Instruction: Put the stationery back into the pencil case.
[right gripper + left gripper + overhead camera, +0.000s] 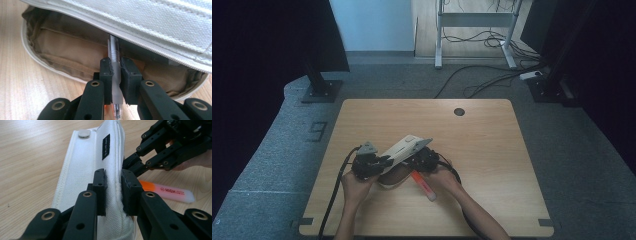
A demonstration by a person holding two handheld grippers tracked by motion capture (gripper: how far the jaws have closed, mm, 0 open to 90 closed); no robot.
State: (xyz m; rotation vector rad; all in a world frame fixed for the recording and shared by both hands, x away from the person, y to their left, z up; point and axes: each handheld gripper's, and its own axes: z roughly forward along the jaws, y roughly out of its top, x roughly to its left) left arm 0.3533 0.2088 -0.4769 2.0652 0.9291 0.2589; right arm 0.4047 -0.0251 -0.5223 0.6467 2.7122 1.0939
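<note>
The white pouch (pixel 404 150) lies near the front middle of the table (pixel 482 145), its flap raised off the tan-lined body. The left gripper (pixel 113 192) is clamped on the pouch's flap edge, the fabric pinched tight between both pads, and it holds that flap up. The right gripper (pixel 115 80) sits just right of the pouch, at its open mouth, closed on a clear pen (pixel 114 62); the pen's upper end pokes into the pouch's opening, under the zip edge of the flap, while its orange-tinted tip hangs below the jaws. An orange highlighter (pixel 167 193) lies flat on the table just right of the pouch, close by the right gripper and apart from both sets of jaws. Counted: one pouch, one pen, one highlighter, two grippers, each in one of the person's hands. The flap carries a small black label (pixel 106 146) and a round metal snap (pixel 83 133) near its far end. The table is light wood with a dark round cable hole (pixel 459 111) beyond the pouch. Around it is grey carpet (pixel 287 150), with dark stands at the left and right far corners, and a white frame with loose cables beyond the table.
</note>
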